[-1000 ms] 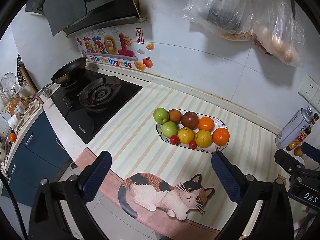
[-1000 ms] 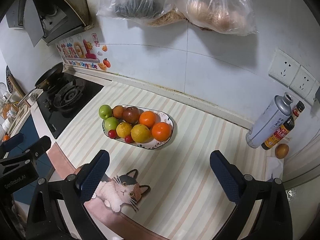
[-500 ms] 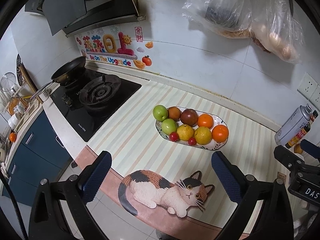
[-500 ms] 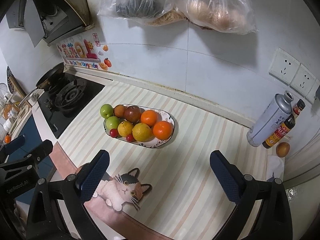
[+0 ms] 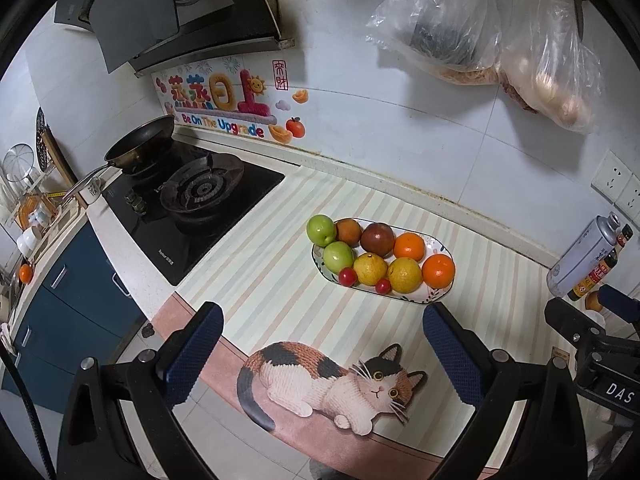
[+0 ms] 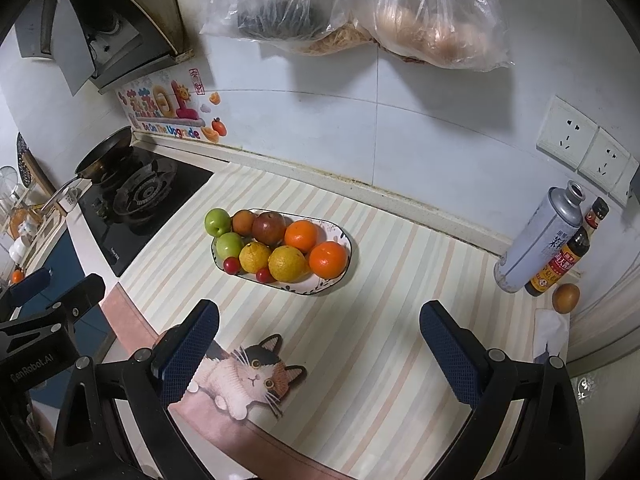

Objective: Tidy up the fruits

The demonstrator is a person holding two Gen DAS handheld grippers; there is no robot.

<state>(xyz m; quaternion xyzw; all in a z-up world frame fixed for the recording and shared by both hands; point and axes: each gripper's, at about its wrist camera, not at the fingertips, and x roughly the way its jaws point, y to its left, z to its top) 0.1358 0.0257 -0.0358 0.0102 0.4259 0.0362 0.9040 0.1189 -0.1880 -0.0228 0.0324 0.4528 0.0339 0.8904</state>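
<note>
My left gripper (image 5: 322,350) and right gripper (image 6: 320,344) both hang wide apart, holding nothing. The fruit fills the plate (image 6: 344,240) on the striped mat (image 6: 392,320); one stray fruit (image 6: 565,298) beside the bottles appears left.

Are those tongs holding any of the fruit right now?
No. Both the left tongs and right tongs are open and empty; the fruit sits in the plate.

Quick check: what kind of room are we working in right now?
Most likely a home kitchen: a black gas hob carrying a dark frying pan, a range hood above, and an oval patterned plate of fruit on the striped counter mat.
</note>
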